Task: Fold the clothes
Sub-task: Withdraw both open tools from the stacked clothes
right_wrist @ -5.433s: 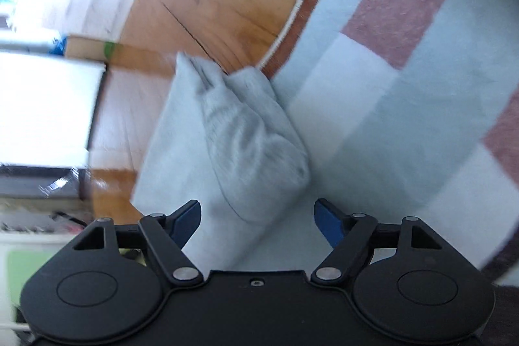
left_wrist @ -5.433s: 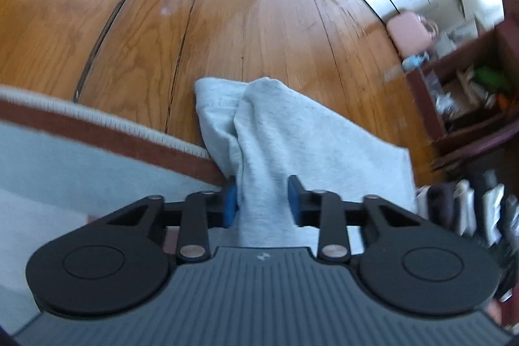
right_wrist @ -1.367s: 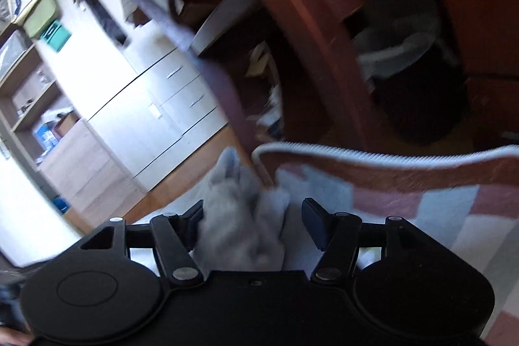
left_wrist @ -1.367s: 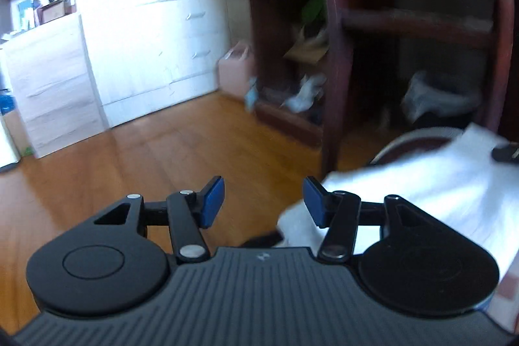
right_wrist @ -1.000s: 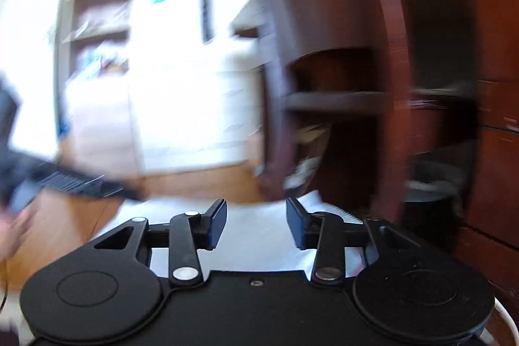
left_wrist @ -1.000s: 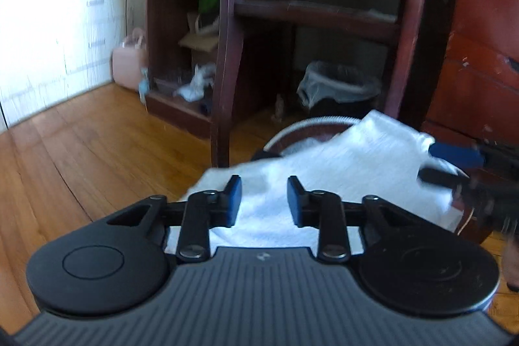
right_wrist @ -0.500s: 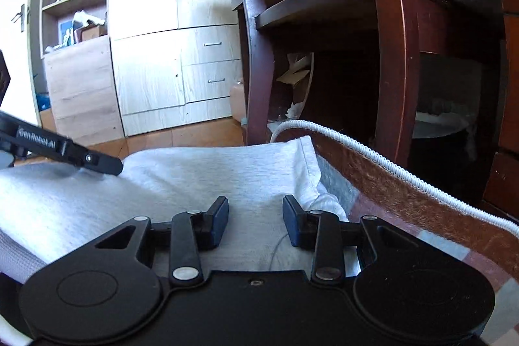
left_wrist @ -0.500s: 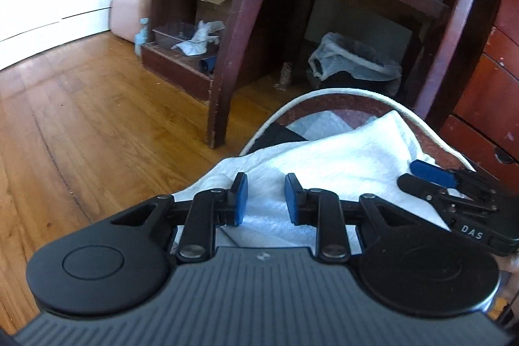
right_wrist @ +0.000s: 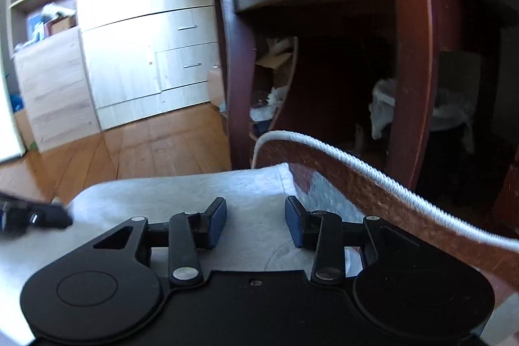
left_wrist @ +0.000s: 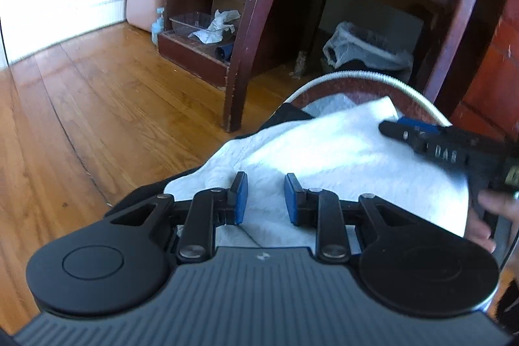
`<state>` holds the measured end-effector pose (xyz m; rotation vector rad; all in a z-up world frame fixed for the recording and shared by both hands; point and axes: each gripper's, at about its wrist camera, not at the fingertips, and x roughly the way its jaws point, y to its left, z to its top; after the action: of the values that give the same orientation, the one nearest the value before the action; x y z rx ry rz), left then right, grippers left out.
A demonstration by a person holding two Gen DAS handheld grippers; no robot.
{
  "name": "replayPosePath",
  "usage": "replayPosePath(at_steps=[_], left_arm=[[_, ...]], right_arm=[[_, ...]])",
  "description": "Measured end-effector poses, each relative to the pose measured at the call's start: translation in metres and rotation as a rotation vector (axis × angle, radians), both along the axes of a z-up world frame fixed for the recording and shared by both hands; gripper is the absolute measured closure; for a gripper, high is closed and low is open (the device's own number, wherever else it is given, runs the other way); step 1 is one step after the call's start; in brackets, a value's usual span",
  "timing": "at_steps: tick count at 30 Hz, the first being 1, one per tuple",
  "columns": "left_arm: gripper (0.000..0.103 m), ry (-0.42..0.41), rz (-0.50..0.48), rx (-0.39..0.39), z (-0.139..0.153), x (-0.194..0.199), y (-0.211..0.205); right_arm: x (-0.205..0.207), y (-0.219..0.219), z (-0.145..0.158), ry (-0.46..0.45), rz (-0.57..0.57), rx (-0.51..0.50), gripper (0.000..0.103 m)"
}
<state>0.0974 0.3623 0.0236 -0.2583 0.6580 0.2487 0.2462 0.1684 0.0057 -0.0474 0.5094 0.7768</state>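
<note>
A light grey garment [left_wrist: 340, 151] lies on a rug [left_wrist: 363, 83], its near-left edge over the wooden floor. It also fills the lower part of the right wrist view [right_wrist: 194, 193]. My left gripper [left_wrist: 265, 198] sits low over the garment's near edge with its jaws a little apart and nothing between them. My right gripper [right_wrist: 254, 221] is open over the garment near its far corner; it also shows from the side in the left wrist view [left_wrist: 438, 141].
The rug's corner [right_wrist: 356, 184] curls up with a white corded edge. A dark wooden chair [left_wrist: 246, 47] stands just beyond, with a lined bin [left_wrist: 366, 47] behind it. A shelf with clutter [left_wrist: 207, 21] and white drawers [right_wrist: 162, 64] lie further off.
Both grippers, closed near the garment half a second ago, have opened their jaws a little. The garment lies flatter and the right gripper has shifted slightly along it.
</note>
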Motion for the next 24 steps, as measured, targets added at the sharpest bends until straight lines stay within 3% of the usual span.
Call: replayPosePath(at_steps=[5, 7, 8, 9, 13, 15, 16, 19, 24], left_arm=[[0.077, 0.011, -0.006, 0.012, 0.012, -0.007, -0.004], [0.061, 0.025, -0.006, 0.026, 0.025, -0.015, -0.009], [0.037, 0.023, 0.014, 0.038, 0.032, -0.022, -0.012], [0.027, 0.009, 0.043, 0.056, 0.039, -0.031, -0.015], [0.025, -0.033, 0.062, 0.062, 0.061, -0.067, -0.022], [0.019, -0.015, 0.082, 0.039, 0.067, -0.082, -0.027], [0.019, 0.000, 0.087, 0.024, 0.068, -0.089, -0.030], [0.019, 0.044, 0.092, -0.014, 0.067, -0.109, -0.038], [0.018, 0.080, 0.092, 0.008, 0.067, -0.144, -0.066]], right_arm=[[-0.012, 0.000, 0.014, 0.004, -0.042, -0.023, 0.057], [-0.025, -0.006, 0.032, 0.017, -0.067, -0.014, 0.042], [-0.035, -0.010, 0.041, 0.021, -0.077, -0.012, 0.038], [-0.044, -0.013, 0.051, 0.025, -0.088, -0.011, 0.035], [-0.086, -0.024, 0.080, 0.021, -0.087, -0.036, 0.033], [-0.105, -0.028, 0.089, 0.021, -0.105, -0.062, 0.031], [-0.113, -0.031, 0.092, 0.029, -0.114, -0.074, 0.026], [-0.135, -0.041, 0.097, 0.067, -0.123, -0.109, 0.024], [-0.178, -0.063, 0.101, 0.054, -0.150, -0.156, 0.023]])
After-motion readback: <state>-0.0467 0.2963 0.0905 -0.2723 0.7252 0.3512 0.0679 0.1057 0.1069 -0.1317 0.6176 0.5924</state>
